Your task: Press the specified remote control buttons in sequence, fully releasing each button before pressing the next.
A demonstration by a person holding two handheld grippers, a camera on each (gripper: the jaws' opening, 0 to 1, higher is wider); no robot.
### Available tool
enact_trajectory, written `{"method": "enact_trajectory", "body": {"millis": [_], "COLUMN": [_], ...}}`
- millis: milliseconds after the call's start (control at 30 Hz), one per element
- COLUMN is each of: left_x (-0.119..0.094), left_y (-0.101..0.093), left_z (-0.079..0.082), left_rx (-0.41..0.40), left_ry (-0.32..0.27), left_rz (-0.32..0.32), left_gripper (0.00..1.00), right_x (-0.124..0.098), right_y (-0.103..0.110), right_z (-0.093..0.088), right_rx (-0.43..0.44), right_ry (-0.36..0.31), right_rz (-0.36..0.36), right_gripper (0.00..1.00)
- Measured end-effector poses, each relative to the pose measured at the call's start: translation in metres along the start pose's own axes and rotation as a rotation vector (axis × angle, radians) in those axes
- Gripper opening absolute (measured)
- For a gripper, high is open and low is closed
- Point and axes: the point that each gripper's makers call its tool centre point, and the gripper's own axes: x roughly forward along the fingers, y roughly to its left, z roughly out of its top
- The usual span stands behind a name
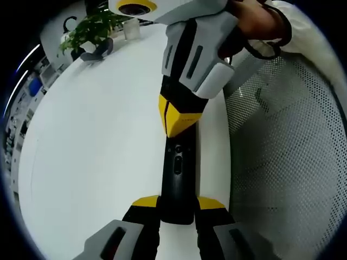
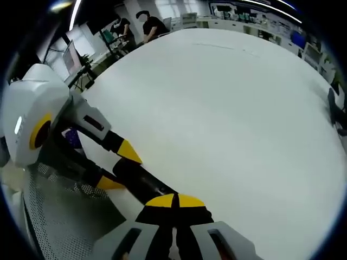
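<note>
Where the left claw (image 1: 177,208) rises at the bottom of the left gripper view, we record its yellow-tipped jaws closed on the near end of a black remote control (image 1: 177,179), one jaw at each side of the body. We see the remote run straight away from that claw, lying along the edge of the white counter (image 1: 97,146), with small buttons showing on its upper face.

At its far end, we note the right claw (image 1: 176,120) coming down from the top of that view, its yellow tips drawn together to a point and touching the remote's far face; a hand (image 1: 255,24) in a white sleeve grips the handle.

In the right gripper view, we list the right claw (image 2: 174,201) with jaws brought together over the remote (image 2: 142,184), and the left claw (image 2: 120,165) clamping the dark body from the left.

Beside the counter we enter a white perforated mesh surface (image 1: 287,162). Farther off on the counter, a potted plant (image 1: 89,31) and a white cup (image 1: 131,30). Across the room, people stand at desks (image 2: 142,24).
</note>
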Motion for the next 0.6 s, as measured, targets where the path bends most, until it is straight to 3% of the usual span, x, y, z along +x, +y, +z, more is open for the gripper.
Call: {"method": "enact_trajectory", "body": {"millis": [167,433,600], "left_x": [0.0,0.0,0.001], "left_y": [0.0,-0.001,0.0], "left_z": [0.0,0.0,0.0], "left_rx": [-0.001,-0.006,-0.016], "left_ry": [0.007,0.011,0.012], "left_rz": [0.004,0.007,0.011], "left_gripper": [0.22,0.22,0.22], "right_x": [-0.002,-0.002,-0.004], "right_y": [-0.001,0.004,0.016], "right_z": [0.0,-0.002,-0.005], "right_rx": [0.085,0.036,0.07], "right_ry": [-0.019,0.008,0.021], "right_rz": [0.017,-0.002,0.053], "right_gripper": [0.0,0.0,0.0]}}
